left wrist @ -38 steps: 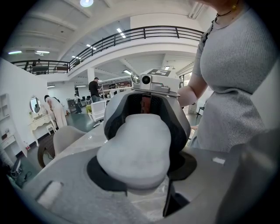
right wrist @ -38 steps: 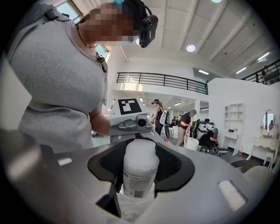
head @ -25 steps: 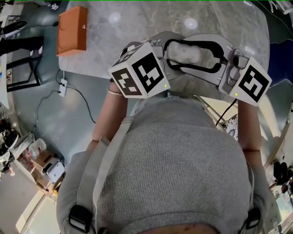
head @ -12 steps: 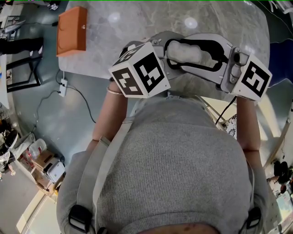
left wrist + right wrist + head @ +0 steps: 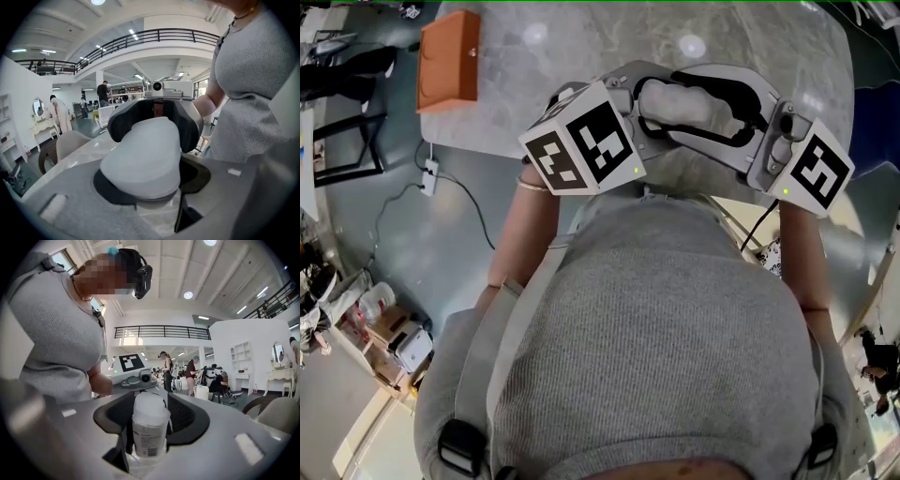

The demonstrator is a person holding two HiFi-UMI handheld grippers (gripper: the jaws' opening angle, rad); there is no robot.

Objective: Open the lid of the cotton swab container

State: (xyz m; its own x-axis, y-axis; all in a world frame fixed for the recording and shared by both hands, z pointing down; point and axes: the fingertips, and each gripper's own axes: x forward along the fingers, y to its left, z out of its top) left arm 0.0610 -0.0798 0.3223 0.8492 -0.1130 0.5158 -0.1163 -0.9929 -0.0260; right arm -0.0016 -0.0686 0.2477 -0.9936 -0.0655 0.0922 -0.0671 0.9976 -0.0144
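Observation:
The cotton swab container (image 5: 684, 103) hangs above the marble table, caught between my two grippers, which face each other. From the left gripper view its white domed lid (image 5: 143, 157) sits over a clear body. My left gripper (image 5: 152, 192) is shut on that body just below the lid. The right gripper view shows the container (image 5: 149, 432) upright, with a printed label and a barcode. My right gripper (image 5: 151, 427) has just been opening its jaws. The container stands between them with dark space at either side. I cannot tell whether the lid has lifted.
An orange box (image 5: 448, 61) lies at the far left of the marble table (image 5: 534, 66). A cable and power strip (image 5: 428, 176) lie on the floor past the table's near edge. My grey-clad torso (image 5: 675, 328) is close behind both grippers. People stand in the hall beyond.
The right gripper has rolled a little and the dark gap round the container on its side looks wider. The left gripper and the container have hardly moved.

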